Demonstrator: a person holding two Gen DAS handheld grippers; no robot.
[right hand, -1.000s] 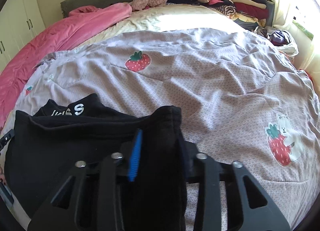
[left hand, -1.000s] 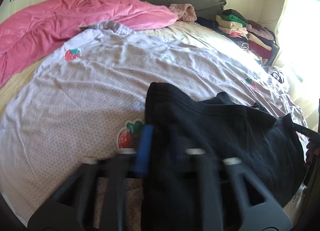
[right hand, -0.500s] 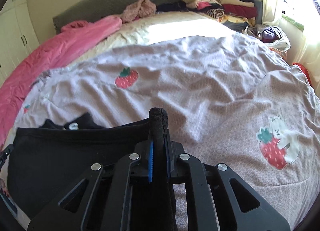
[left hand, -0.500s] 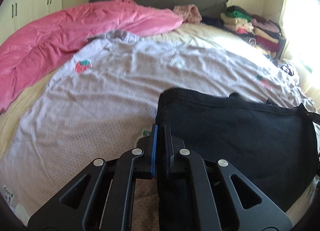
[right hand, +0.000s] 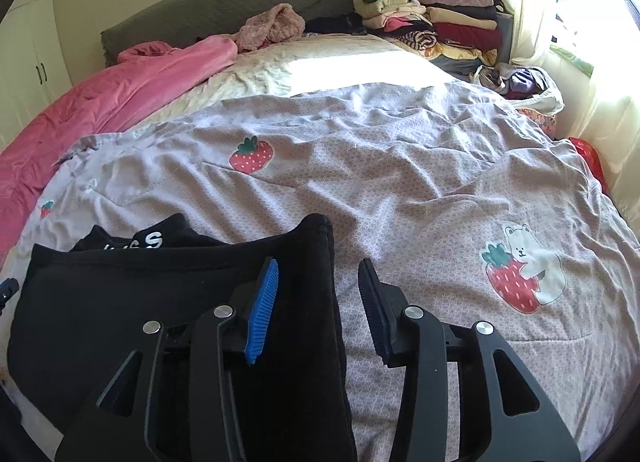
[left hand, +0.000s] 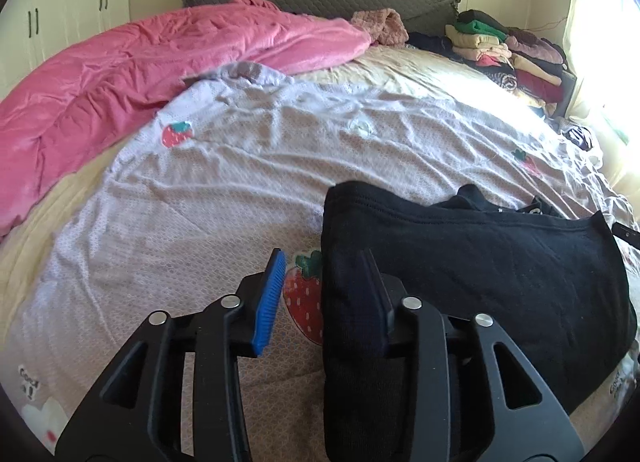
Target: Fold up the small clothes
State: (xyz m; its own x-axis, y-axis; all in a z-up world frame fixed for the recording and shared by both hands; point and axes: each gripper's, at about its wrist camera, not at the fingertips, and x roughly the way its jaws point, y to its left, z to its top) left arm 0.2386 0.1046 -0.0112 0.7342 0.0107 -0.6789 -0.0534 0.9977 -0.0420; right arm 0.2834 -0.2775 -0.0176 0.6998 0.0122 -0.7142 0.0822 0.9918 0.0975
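Left wrist view: my left gripper (left hand: 322, 276) is spread wide, gripping nothing, with the black garment's (left hand: 480, 274) left edge lying between its fingers on the strawberry-print bedspread (left hand: 240, 189). My right gripper (right hand: 318, 290) gapes open too, empty, straddling the black garment (right hand: 160, 302) at its right edge, flat on the bed.
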